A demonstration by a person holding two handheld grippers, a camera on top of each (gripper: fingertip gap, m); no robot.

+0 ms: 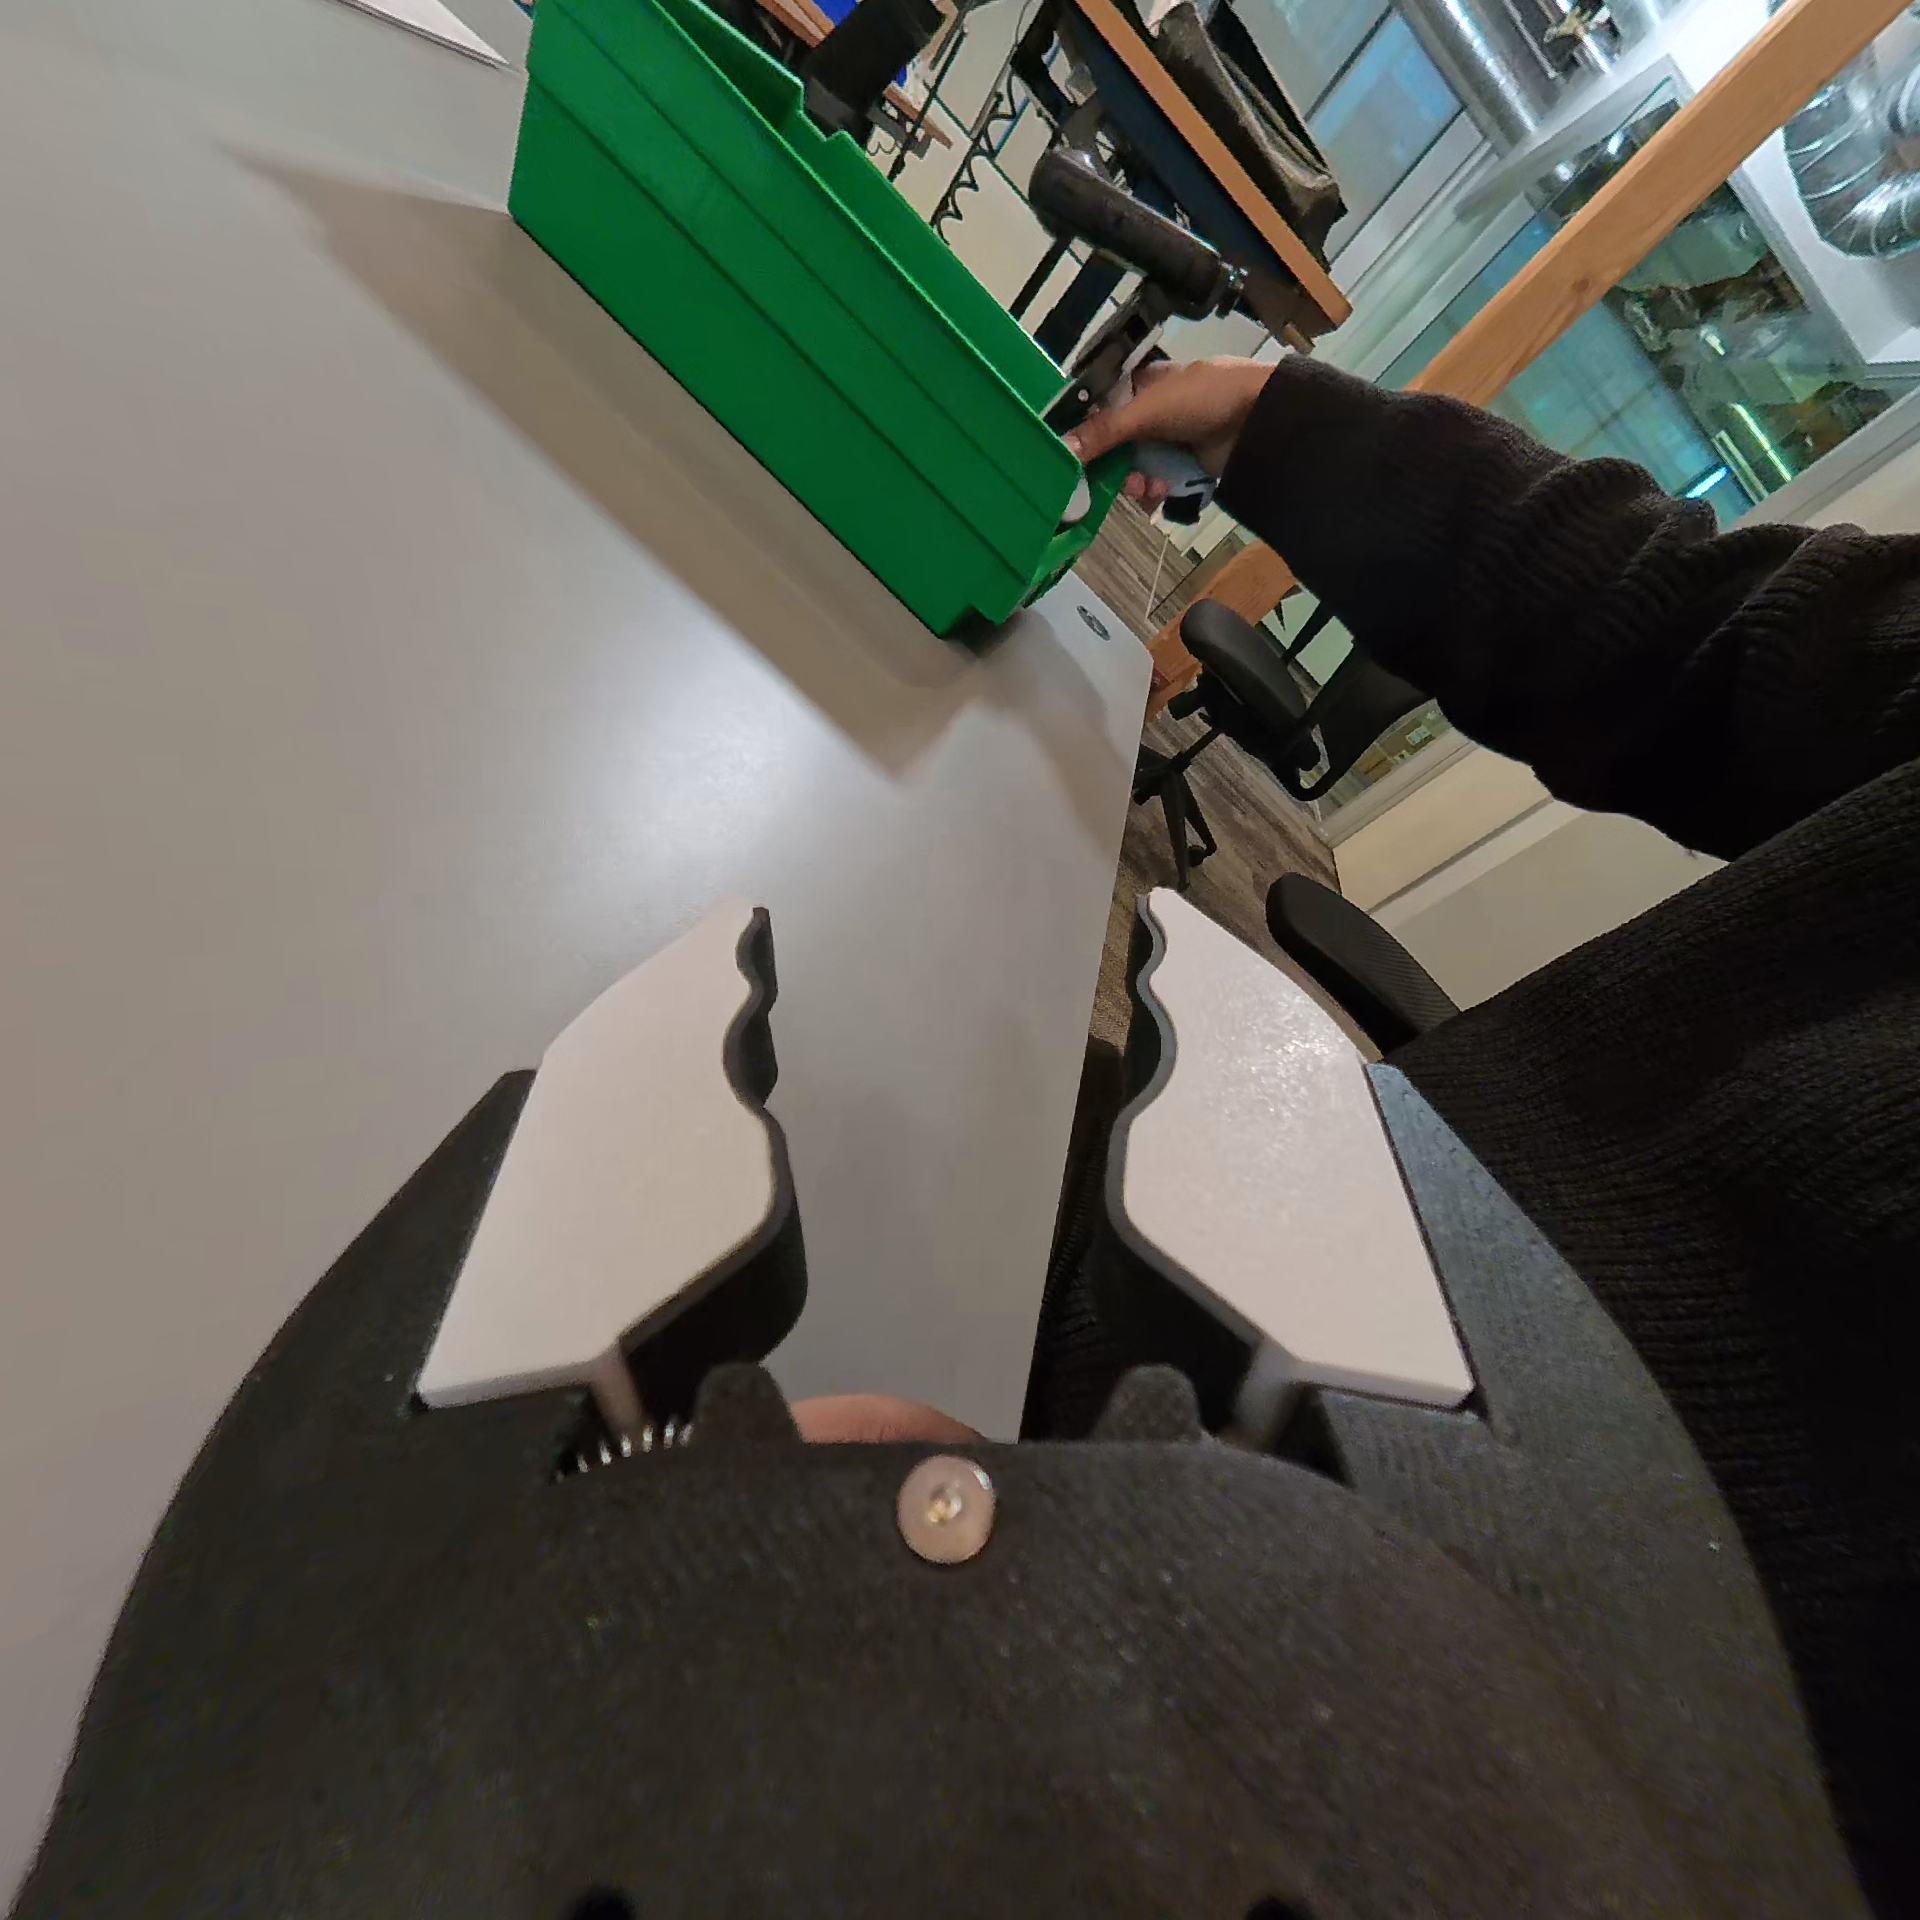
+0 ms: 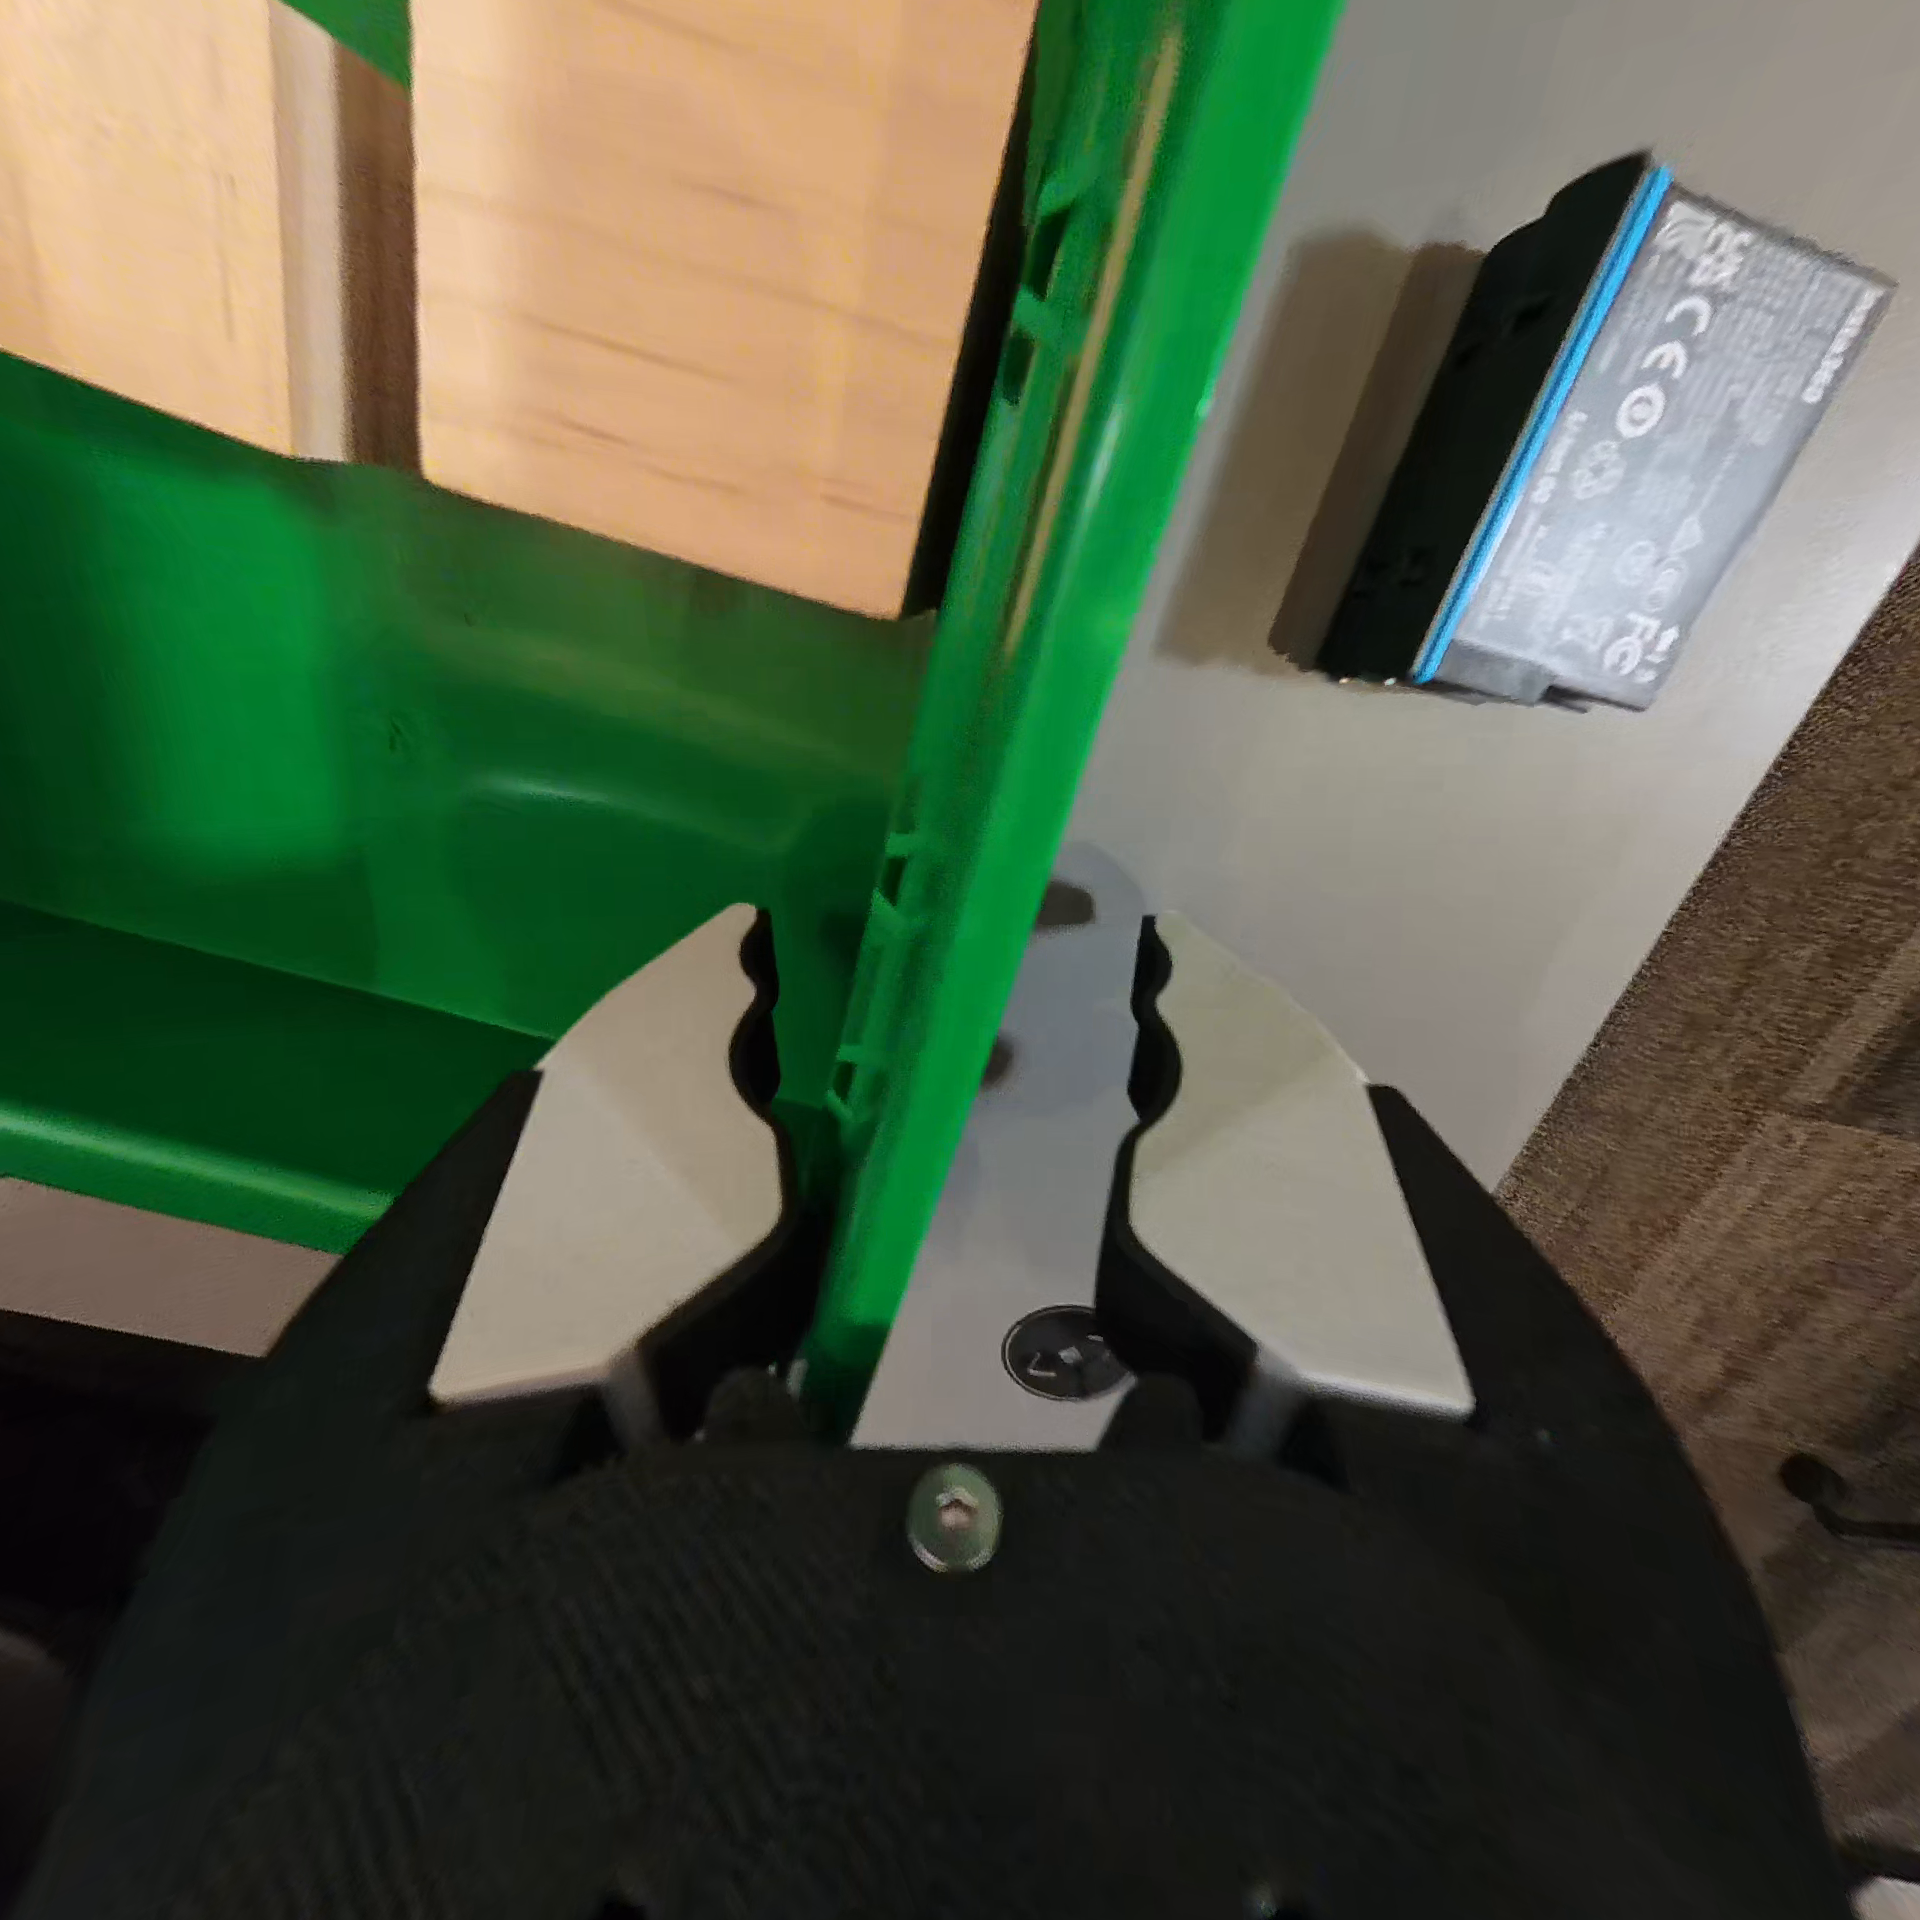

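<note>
Grey worktop (image 1: 416,727) fills the left wrist view. Green bin (image 1: 790,343) sits on it near the far edge and corner, long axis running along that edge. One short end faces the person's hand (image 1: 1174,405).

In the right wrist view, wooden blocks (image 2: 707,312) lie inside the bin (image 2: 312,748), pale, blurred, count unclear. Black and grey battery-like pack (image 2: 1590,447) with a blue stripe lies flat on the worktop (image 2: 1351,935) just beside the bin, outside it, apart from the wall. Its long axis runs roughly parallel to the bin's rim.

Right claw (image 2: 951,935) is released, jaws spread, straddling the bin's rim (image 2: 997,831). The left finger (image 2: 644,1143) is inside the bin, touching or nearly touching the wall. The right finger (image 2: 1257,1164) is outside and clear of it. Nothing is clamped.

Left claw (image 1: 956,925) is also released and empty. It hovers low over the worktop's near edge, well apart from the bin, near the person's dark sleeve (image 1: 1558,623).

Judgement: if the rim is to be gripped, the wall should sit centred between the jaws, seated deep, before closing. The ribbed underside of the rim gives purchase. The grip is at a corner, so the loaded bin may swing.
</note>
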